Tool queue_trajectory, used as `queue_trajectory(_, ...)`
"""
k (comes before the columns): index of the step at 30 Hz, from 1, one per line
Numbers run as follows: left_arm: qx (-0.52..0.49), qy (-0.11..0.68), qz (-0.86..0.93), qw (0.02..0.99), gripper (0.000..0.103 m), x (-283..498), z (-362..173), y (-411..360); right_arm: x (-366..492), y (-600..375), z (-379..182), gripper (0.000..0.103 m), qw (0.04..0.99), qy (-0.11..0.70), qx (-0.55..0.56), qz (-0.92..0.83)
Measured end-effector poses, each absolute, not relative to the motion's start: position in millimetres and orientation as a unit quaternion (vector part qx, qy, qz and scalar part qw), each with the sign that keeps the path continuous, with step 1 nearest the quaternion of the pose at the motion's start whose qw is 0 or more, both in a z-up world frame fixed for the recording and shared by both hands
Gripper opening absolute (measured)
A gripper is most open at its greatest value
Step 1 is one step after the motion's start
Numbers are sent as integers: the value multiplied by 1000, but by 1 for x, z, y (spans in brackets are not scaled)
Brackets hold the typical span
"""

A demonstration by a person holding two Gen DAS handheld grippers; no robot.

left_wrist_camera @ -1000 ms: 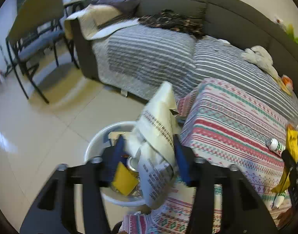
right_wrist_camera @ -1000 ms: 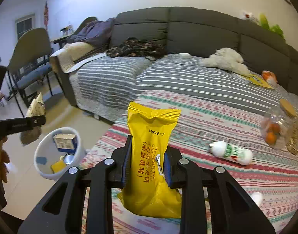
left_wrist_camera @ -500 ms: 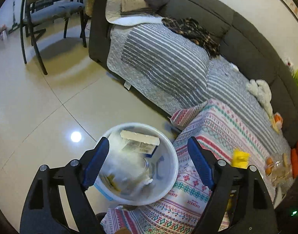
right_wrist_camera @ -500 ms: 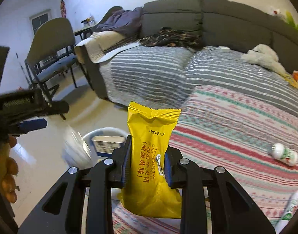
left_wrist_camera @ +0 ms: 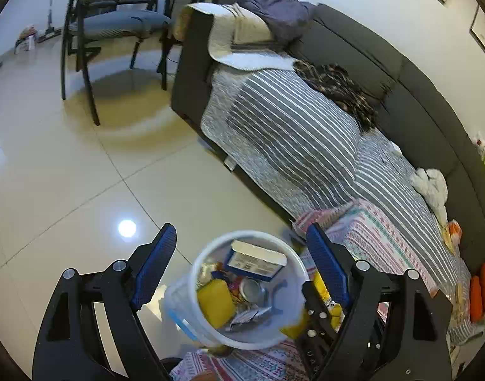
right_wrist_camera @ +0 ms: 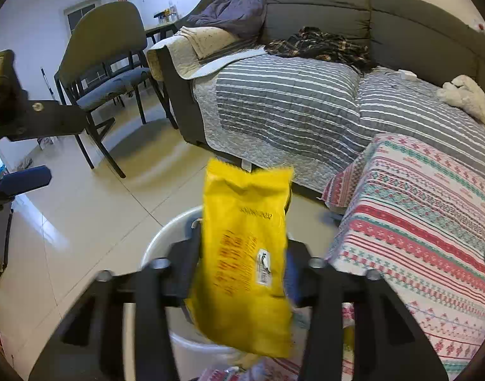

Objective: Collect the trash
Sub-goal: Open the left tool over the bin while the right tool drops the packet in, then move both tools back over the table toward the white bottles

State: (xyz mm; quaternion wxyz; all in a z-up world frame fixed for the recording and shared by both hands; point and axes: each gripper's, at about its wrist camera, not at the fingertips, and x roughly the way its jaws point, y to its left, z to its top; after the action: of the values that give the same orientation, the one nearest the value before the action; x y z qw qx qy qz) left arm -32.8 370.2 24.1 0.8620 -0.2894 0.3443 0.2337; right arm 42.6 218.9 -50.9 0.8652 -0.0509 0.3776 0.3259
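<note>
1. The left gripper (left_wrist_camera: pixel 241 258) stood with its jaws spread wide and nothing between the blue pads (left_wrist_camera: pixel 153 266). It held and touched nothing.
2. The white bin (left_wrist_camera: pixel 191 314) sat on the floor directly below and between those jaws. Inside lay a white carton (left_wrist_camera: pixel 256 258), a can (left_wrist_camera: pixel 252 289), a yellow item (left_wrist_camera: pixel 215 301) and crumpled wrappers.
3. The right gripper (right_wrist_camera: pixel 242 273) had its jaws opening. The yellow snack packet (right_wrist_camera: pixel 245 254) hung between them, tilted and blurred; whether the pads touched it could not be told.
4. The packet sat over the bin's rim (right_wrist_camera: pixel 166 231), its lower end above the opening.
5. The bin stood just beside the corner of the table under a patterned cloth (right_wrist_camera: pixel 417 222), on its right in the right wrist view.
6. To the left lay open tiled floor (left_wrist_camera: pixel 52 174); a chair (left_wrist_camera: pixel 115 22) and the striped-covered sofa (left_wrist_camera: pixel 290 127) stood well apart beyond.
</note>
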Motion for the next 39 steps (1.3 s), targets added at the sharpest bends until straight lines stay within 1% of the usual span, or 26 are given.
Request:
queue_trajectory(1, -293, 342, 236, 861, 80, -35, 25, 373, 43, 220, -51, 65, 866, 377, -50, 324)
queue_trajectory(2, -296, 340, 238, 860, 80, -36, 25, 376, 43, 222, -49, 77, 869, 375, -48, 320)
queue_trajectory(3, -299, 339, 240, 859, 80, -37, 25, 379, 42, 222, -47, 83, 872, 372, -45, 315)
queue_trajectory(5, -298, 338, 248, 858, 82, -38, 26, 380, 44, 222, -44, 89, 876, 370, -44, 306)
queue_trajectory(6, -296, 337, 252, 858, 87, -38, 26, 379, 44, 220, -42, 93, 879, 369, -46, 298)
queue_trajectory(7, -293, 334, 256, 858, 90, -39, 27, 378, 46, 219, -41, 94, 882, 368, -47, 291)
queue_trajectory(11, -270, 328, 271, 864, 93, -38, 30, 371, 52, 205, -34, 95, 893, 363, -53, 261)
queue_trajectory(16, -214, 329, 293, 872, 96, -28, 33, 346, 62, 174, -24, 96, 907, 357, -48, 218)
queue_trajectory(19, -174, 332, 306, 875, 96, -20, 33, 326, 65, 154, -19, 96, 915, 350, -48, 195)
queue_trajectory(25, -124, 346, 291, 883, 96, -2, 26, 286, 73, 112, -12, 96, 927, 339, -46, 152)
queue_trajectory(39, -53, 360, 215, 907, 96, 39, 16, 177, 85, -4, -1, 96, 942, 331, -34, 52)
